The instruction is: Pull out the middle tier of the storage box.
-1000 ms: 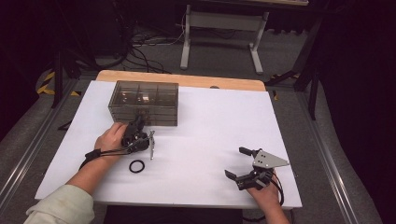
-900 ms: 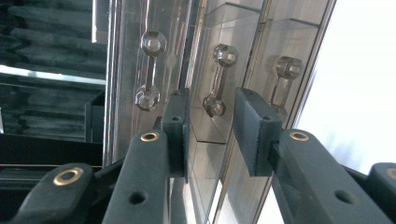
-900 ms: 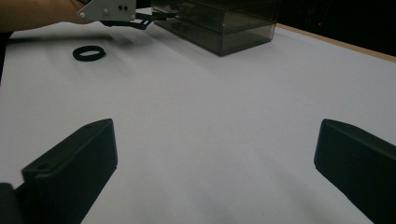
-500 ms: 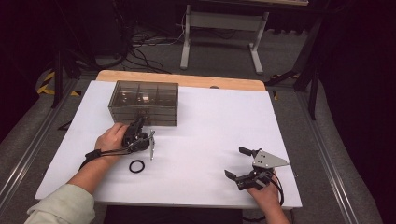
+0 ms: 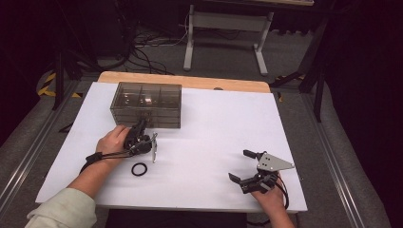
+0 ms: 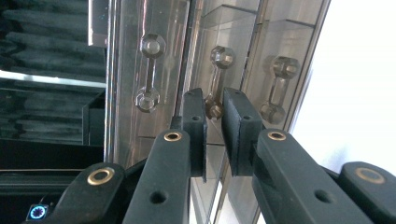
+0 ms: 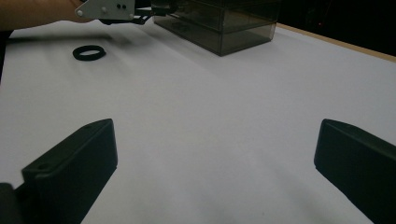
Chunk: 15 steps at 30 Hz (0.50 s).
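A smoky clear drawer box [image 5: 147, 102] stands at the back left of the white table [image 5: 214, 137]. My left gripper [image 5: 141, 125] reaches its front face, rolled on its side. In the left gripper view its jaws have just been closing, and the pads [image 6: 194, 116] now press on the lower knob of the middle drawer handle [image 6: 215, 79]. Two more handles [image 6: 150, 70] [image 6: 280, 86] flank it. A black ring [image 5: 139, 169] lies on the table just in front of the left hand. At the front right, my right gripper [image 5: 237, 165] rests open, with nothing between its jaws [image 7: 217, 144].
The black ring [image 7: 88, 52] and the drawer box [image 7: 224, 23] lie far off in the right gripper view, across bare white table. The table's wooden back edge [image 5: 190, 80] runs behind the box. On the floor beyond are cables and a white stand [image 5: 223, 28].
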Available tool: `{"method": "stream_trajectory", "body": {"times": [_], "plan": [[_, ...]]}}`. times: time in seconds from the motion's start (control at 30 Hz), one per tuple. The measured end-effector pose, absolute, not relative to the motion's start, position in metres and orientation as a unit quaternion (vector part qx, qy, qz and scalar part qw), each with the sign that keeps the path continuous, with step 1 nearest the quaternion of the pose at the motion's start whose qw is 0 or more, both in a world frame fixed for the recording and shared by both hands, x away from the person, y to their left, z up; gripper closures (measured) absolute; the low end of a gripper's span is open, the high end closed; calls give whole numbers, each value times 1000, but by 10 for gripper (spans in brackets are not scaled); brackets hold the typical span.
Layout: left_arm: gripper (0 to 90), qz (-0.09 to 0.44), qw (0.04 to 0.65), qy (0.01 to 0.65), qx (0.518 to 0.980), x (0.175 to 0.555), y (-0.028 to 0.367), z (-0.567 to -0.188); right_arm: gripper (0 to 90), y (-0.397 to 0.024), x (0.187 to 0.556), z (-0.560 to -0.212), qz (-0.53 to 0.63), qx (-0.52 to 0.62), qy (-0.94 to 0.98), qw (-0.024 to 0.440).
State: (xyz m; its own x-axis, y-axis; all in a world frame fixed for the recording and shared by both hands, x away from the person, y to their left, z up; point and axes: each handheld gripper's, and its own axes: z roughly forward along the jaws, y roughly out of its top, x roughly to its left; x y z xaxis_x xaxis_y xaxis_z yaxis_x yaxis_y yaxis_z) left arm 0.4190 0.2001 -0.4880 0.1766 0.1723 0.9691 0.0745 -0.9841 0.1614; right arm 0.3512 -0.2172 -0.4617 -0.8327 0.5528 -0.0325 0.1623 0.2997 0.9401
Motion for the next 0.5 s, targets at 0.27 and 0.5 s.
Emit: {"method": "stream_trajectory", "body": {"times": [0.27, 0.5], "plan": [[801, 631, 37, 76, 771, 413, 200, -484, 0, -217, 351, -462, 546, 228, 786, 178], [800, 625, 43, 75, 776, 407, 201, -479, 0, -217, 351, -462, 546, 228, 786, 178]]}}
